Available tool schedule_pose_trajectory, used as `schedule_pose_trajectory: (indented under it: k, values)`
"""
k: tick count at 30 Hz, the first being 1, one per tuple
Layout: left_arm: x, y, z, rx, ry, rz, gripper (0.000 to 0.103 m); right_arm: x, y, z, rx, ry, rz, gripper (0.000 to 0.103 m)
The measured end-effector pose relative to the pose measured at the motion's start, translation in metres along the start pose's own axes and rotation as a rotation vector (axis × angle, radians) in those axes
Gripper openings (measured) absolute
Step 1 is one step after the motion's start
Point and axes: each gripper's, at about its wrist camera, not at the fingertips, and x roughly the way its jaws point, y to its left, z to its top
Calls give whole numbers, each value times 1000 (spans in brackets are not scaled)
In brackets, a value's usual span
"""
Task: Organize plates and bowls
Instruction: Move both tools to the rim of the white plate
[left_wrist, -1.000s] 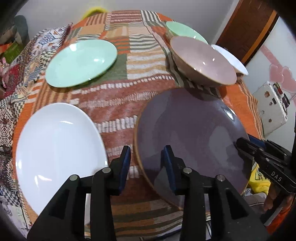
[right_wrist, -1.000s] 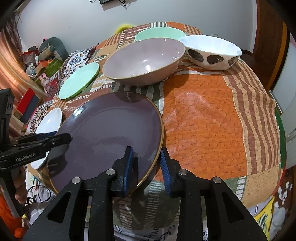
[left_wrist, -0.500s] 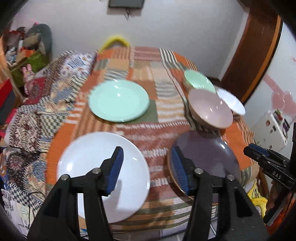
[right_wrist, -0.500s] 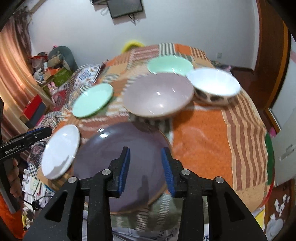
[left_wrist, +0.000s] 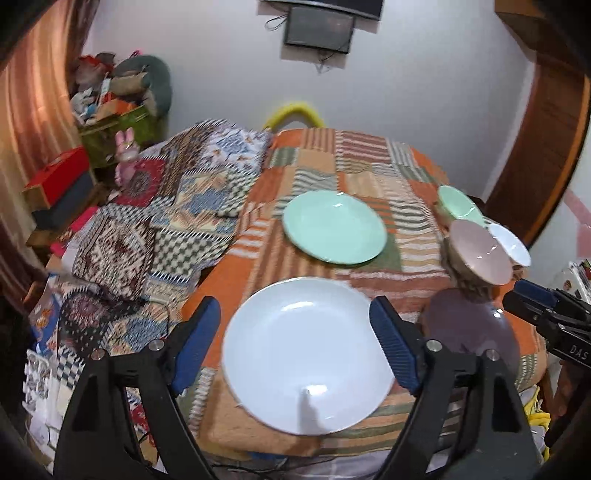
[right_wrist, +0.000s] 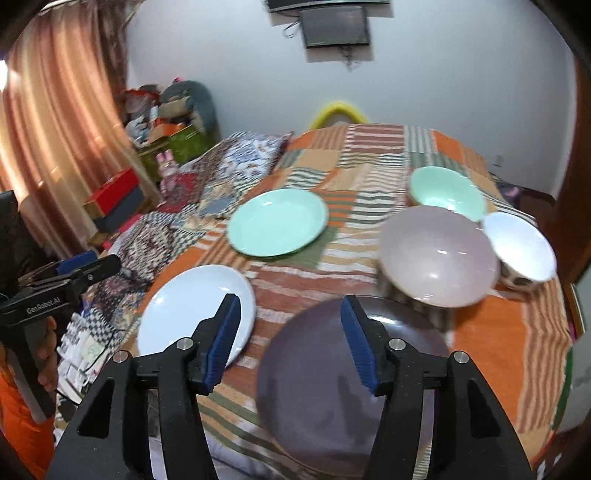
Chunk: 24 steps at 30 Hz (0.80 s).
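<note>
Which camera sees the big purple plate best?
The right wrist view: the purple plate shows almost whole, partly behind the right gripper. In the left wrist view, only a small part shows at the right edge.

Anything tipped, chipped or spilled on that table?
Nothing spilled or visibly broken. One oddity: the purple plate sits at the table's near edge, possibly past it, tight against the pink bowl. Motion blur hides fine damage.

left tool (left_wrist: 295, 339): jaws opening, nothing between | right tool (right_wrist: 290, 334): jaws opening, nothing between, angled down
</note>
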Motion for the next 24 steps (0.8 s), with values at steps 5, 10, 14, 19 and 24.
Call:
schedule_pose_trajectory:
  k: [5, 10, 14, 19, 24]
  values:
    - [16, 29, -16, -47, 57, 8, 83, 28, 20, 1, -32, 58, 34, 54]
    - [36, 51, -31, -88, 119, 13, 83, 57, 36, -2, -37, 126, 55, 54]
    - [56, 67, -41, -124, 174, 13, 83, 79, 41, -6, -20, 173, 63, 54]
    - [76, 75, -49, -127, 211, 13, 83, 101, 47, -10, -6, 233, 66, 54]
    - [91, 78, -55, -148, 223, -15, 75, 114, 47, -11, -5, 265, 42, 54]
